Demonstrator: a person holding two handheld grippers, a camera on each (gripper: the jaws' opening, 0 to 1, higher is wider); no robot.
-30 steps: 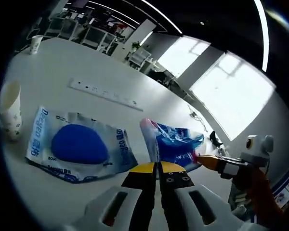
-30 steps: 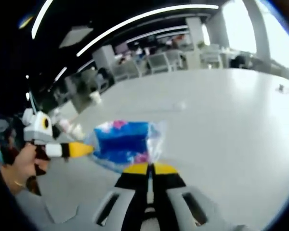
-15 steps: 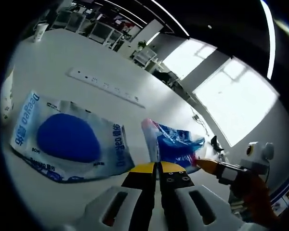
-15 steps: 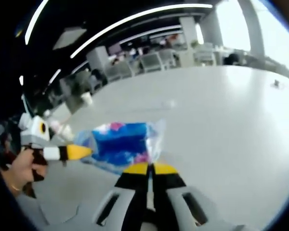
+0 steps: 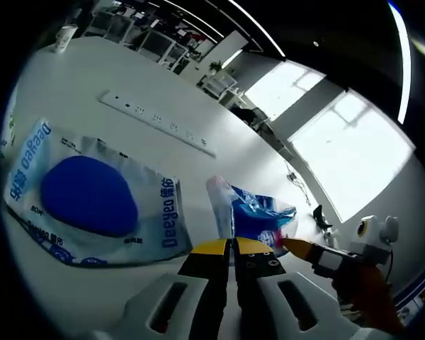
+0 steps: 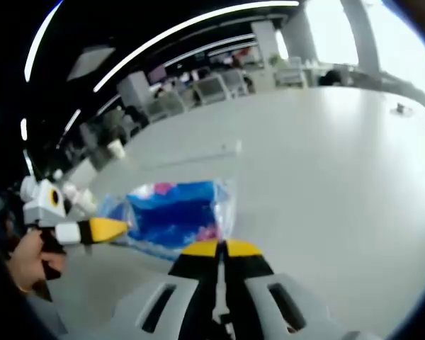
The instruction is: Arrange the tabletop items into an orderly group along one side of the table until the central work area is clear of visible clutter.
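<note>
Both grippers, left (image 5: 230, 246) and right (image 6: 219, 248), are pinching the blue packet (image 6: 173, 214); carrying it level should keep it taut toward the pouch (image 5: 92, 198).

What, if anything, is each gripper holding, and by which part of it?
Both grippers hold the same small blue plastic packet: the right gripper is shut on one edge, the left gripper on the opposite edge, so it hangs between them above the table.

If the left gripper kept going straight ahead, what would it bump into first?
Nothing new: the left gripper looks shut on the small blue packet, which sits right ahead of its tips. Past that lies bare white table, though depth is hard to judge.
</note>
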